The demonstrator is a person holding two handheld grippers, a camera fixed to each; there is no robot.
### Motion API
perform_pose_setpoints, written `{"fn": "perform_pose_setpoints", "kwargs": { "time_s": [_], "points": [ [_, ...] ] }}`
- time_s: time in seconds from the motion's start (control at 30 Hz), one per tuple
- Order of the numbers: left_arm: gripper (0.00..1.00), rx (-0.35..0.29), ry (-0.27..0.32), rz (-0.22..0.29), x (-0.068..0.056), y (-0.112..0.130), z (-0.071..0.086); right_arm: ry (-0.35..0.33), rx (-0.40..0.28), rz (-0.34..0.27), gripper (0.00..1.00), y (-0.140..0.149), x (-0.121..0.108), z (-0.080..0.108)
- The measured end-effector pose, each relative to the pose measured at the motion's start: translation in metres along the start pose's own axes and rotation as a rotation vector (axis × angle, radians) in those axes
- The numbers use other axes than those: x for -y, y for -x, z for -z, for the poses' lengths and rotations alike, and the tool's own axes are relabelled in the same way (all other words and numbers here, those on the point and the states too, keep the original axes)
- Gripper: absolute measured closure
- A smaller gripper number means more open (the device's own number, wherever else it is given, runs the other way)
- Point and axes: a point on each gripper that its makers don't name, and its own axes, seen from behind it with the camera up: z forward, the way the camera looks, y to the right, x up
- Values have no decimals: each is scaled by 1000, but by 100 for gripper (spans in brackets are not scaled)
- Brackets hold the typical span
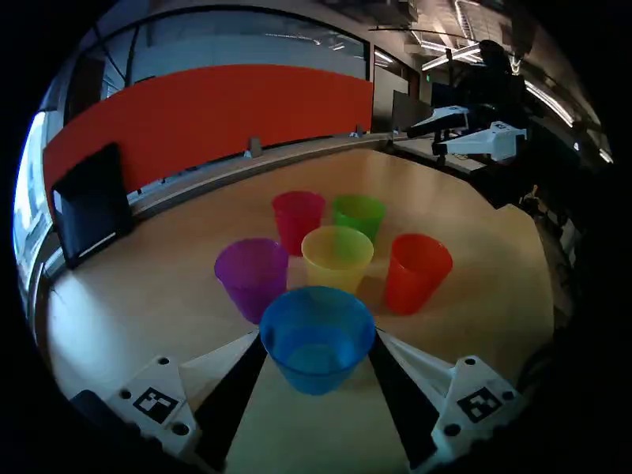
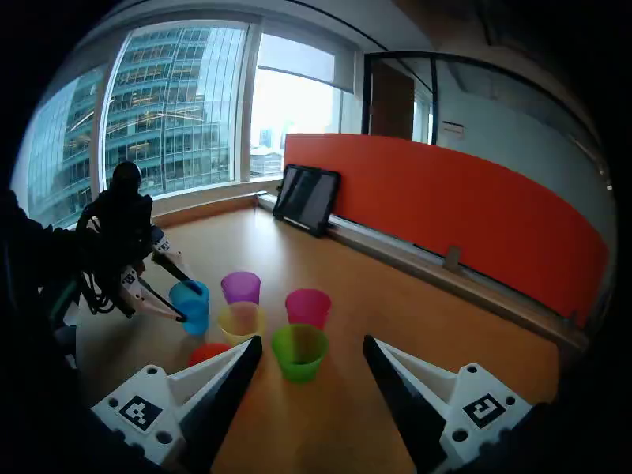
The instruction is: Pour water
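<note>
Six cups (each another colour); left gripper clasps blue cup, right gripper spread.

Packed cups ahead, bare tabletop either side, tablet far left.

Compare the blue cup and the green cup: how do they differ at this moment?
The blue cup is clamped between the fingers of the left gripper; the green cup stands free on the table, untouched ahead of the open right gripper. Blue sits at one edge of the cluster, green at the opposite edge. Both are upright, translucent, tapered cups.
</note>
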Motion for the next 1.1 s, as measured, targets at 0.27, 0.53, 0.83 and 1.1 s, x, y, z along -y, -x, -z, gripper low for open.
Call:
{"fn": "perform_pose_setpoints", "kwargs": {
  "time_s": [0.27, 0.53, 0.83, 1.1],
  "points": [
    [13, -79, -23, -14, 3, -33, 20, 0, 3, 10, 1, 0, 1, -1],
    [13, -151, -53, -39, 8, -64, 43, 1, 11, 11, 1, 4, -1, -2],
    [14, -239, -81, -61, 13, -99, 71, 1, 30, 10, 1, 16, -4, -4],
    [13, -319, -90, -57, 14, -129, 93, -10, 48, 14, 1, 27, -4, -8]
  ]
}}
